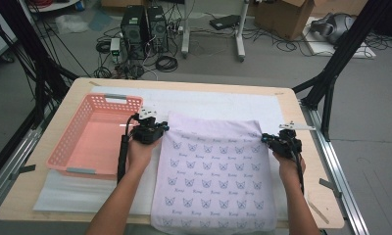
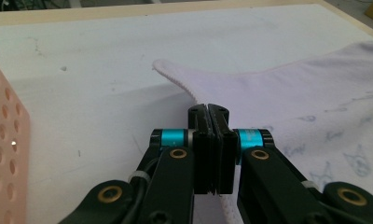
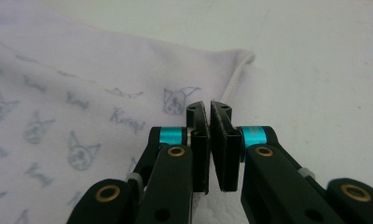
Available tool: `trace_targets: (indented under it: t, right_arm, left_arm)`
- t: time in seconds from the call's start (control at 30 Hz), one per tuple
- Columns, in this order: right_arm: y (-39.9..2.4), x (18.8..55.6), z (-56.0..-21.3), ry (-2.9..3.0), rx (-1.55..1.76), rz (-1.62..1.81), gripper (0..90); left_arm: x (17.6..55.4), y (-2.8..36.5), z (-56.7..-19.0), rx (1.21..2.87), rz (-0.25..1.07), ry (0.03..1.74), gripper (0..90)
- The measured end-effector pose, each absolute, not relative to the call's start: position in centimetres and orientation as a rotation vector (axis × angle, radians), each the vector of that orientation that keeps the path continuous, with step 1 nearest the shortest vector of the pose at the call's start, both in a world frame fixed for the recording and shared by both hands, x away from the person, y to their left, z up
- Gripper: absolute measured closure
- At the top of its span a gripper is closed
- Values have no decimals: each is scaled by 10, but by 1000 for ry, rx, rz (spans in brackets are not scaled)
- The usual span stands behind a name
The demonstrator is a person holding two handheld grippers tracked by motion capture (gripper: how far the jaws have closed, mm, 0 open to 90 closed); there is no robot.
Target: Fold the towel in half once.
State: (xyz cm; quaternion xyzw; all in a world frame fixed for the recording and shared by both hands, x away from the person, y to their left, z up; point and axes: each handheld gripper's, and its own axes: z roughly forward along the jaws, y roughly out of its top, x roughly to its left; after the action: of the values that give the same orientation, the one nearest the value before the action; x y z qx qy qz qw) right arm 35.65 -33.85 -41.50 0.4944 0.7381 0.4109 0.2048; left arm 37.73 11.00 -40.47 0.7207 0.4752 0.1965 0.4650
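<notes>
Pale lilac cloth [image 1: 214, 176], printed with rows of small blue cat-face motifs, lies spread flat between the two tongs, its near edge hanging over the person's side of the tabletop [image 1: 306, 196]. Left tongs [image 1: 155, 128] are clenched on the far left corner of the cloth; in the left gripper view the hemmed edge [image 2: 175, 77] rises to a peak just beyond the closed jaws and runs down between them. Right tongs [image 1: 275, 139] are clenched on the far right corner; in the right gripper view the jaws pinch the fabric beside its stitched seam [image 3: 238, 74], with one printed motif [image 3: 177, 100] just to the left of the jaw tips. White sheeting [image 1: 223, 103] underlies the cloth and extends beyond both tongs toward the far edge. Pink perforated basket [image 1: 93, 134] stands on the sheeting just outside the left tongs, its wall touching neither tongs nor cloth. Both of the person's forearms reach in from behind the tongs, one along each side of the cloth.
</notes>
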Motion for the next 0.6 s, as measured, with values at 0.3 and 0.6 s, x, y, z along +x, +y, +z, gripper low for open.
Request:
trace_targets:
  t: [0.3, 0.6]
  right_arm:
    - [-338, 324, -405, 2073, 1303, 1208, 861]
    - [-341, 280, -414, 2116, 1267, 1215, 856]
  left_arm:
    - [342, 114, -395, 1770, 424, 1056, 882]
    - [298, 128, -408, 1786, 436, 996, 882]
